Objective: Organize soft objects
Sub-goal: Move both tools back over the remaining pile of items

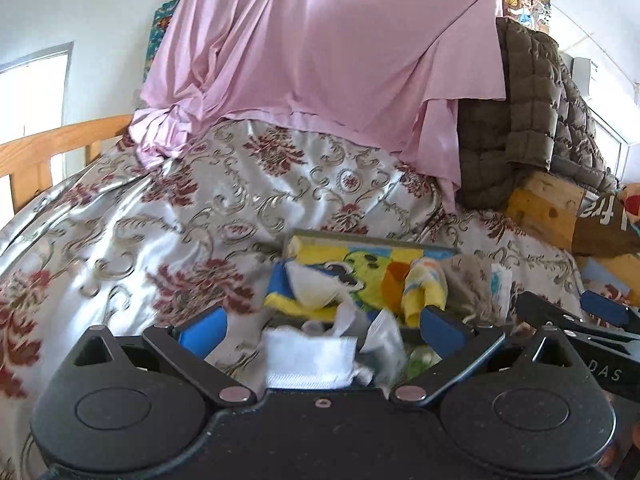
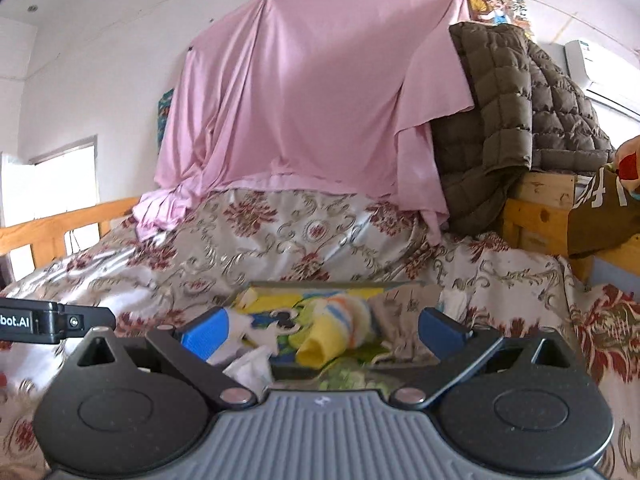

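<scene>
A shallow tray with a yellow, blue and green cartoon print (image 1: 360, 250) (image 2: 280, 298) lies on the bed and holds several small soft items. A yellow striped sock (image 1: 424, 290) (image 2: 340, 326), a grey cloth (image 1: 472, 280) (image 2: 400, 320) and white cloths (image 1: 310, 356) (image 2: 250, 368) lie in and over it. My left gripper (image 1: 320, 330) is open and empty, its blue fingers on either side of the white cloths at the tray's near edge. My right gripper (image 2: 324, 334) is open and empty, its jaws standing either side of the yellow sock. The right gripper shows at the right in the left wrist view (image 1: 576, 320).
The bed has a shiny floral cover (image 1: 200, 208) (image 2: 280, 248). A pink sheet (image 1: 320, 48) (image 2: 304, 92) hangs behind. A brown quilted jacket (image 1: 520, 120) (image 2: 512, 120) drapes over a wooden frame (image 1: 540, 204) (image 2: 536, 212). A wooden rail (image 1: 48, 148) runs at the left.
</scene>
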Motion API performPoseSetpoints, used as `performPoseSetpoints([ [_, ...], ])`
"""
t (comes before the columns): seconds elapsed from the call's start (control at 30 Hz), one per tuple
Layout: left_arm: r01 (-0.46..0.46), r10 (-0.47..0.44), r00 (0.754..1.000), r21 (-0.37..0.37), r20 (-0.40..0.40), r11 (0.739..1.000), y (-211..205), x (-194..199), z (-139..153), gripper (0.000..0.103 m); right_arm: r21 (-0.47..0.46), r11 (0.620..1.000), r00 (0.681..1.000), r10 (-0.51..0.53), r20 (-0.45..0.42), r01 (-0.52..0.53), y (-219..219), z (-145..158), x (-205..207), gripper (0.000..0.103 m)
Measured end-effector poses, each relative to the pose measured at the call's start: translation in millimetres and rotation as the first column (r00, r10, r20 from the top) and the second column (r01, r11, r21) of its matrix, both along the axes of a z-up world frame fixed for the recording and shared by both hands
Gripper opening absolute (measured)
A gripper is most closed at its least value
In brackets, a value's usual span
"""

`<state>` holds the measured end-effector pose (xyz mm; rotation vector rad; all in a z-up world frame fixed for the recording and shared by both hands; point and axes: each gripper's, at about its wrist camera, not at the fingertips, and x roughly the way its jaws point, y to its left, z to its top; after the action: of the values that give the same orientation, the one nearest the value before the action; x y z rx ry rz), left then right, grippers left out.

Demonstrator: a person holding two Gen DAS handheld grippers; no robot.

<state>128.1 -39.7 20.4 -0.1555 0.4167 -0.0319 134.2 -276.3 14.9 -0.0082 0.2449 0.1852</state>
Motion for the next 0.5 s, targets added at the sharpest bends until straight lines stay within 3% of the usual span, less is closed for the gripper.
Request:
performPoseSetpoints([
  [0.27,-0.018,0.018,0.997,0.013,-0.072,1.0,20,-24,-34,0.102,-0.066,0.998,0.995,-0.004,-0.1,-0.003,16,-17,-40,0.103],
  [0.5,-0.015,0.02,0.99,0.035,-0.143,0.999,28,-31,-61,0.102,-0.135,0.99,0.986,0.012,-0.167,-0.035,31,-31,-45,0.103],
])
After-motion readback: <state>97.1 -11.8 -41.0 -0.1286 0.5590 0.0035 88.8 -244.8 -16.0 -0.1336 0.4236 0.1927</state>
